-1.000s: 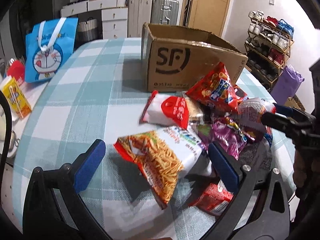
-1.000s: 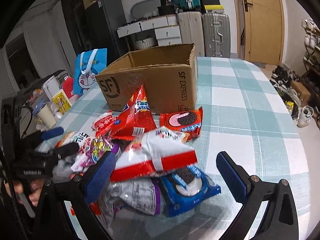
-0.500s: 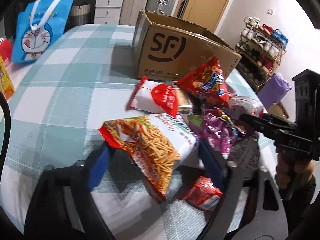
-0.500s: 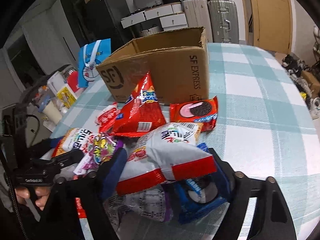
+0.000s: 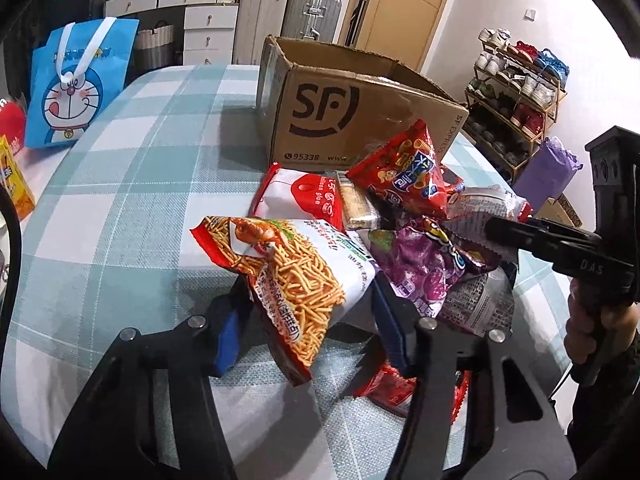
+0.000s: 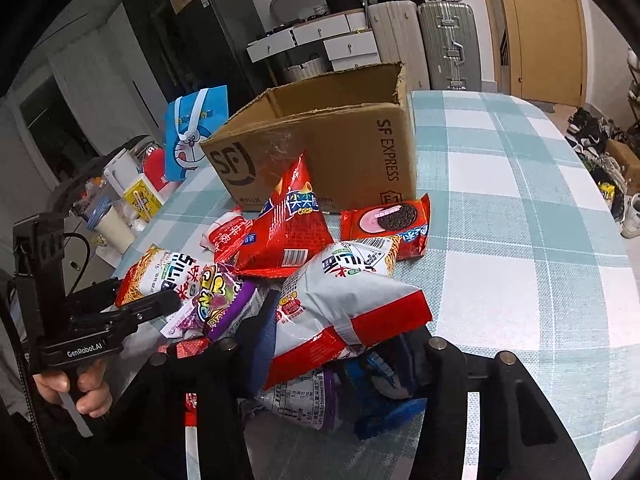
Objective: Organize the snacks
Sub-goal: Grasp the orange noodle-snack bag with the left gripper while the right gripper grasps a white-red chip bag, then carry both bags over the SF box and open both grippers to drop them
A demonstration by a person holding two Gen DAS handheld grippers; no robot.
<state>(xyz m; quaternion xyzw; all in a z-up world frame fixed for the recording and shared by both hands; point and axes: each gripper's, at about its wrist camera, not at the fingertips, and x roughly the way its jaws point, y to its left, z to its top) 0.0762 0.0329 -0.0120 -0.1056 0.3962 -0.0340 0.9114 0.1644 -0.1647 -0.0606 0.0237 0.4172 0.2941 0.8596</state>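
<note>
A heap of snack packets lies on the checked table (image 5: 120,200) in front of an open SF cardboard box (image 5: 360,120) (image 6: 320,152). My left gripper (image 5: 308,328) is closing, its blue pads pressing both sides of an orange shrimp-stick bag (image 5: 288,276). My right gripper (image 6: 332,348) is closing too, and grips a grey and red snack bag (image 6: 344,312). Around them lie a red crisp bag (image 5: 408,172) (image 6: 288,220), a purple candy bag (image 5: 420,260) (image 6: 216,296), a red cookie pack (image 6: 384,220) and a blue cookie pack (image 6: 376,396) under the grey bag.
A blue cartoon tote (image 5: 76,84) and a yellow carton (image 5: 16,184) stand at the table's left edge, with cups (image 6: 116,224) beside them. A shoe rack (image 5: 516,92) is off to the right, suitcases (image 6: 448,44) and drawers behind. Bare cloth lies left of the heap.
Both grippers' jaws have come in from wide open onto their bags. The shrimp-stick bag and the grey and red bag now sit pinched between the pads.
</note>
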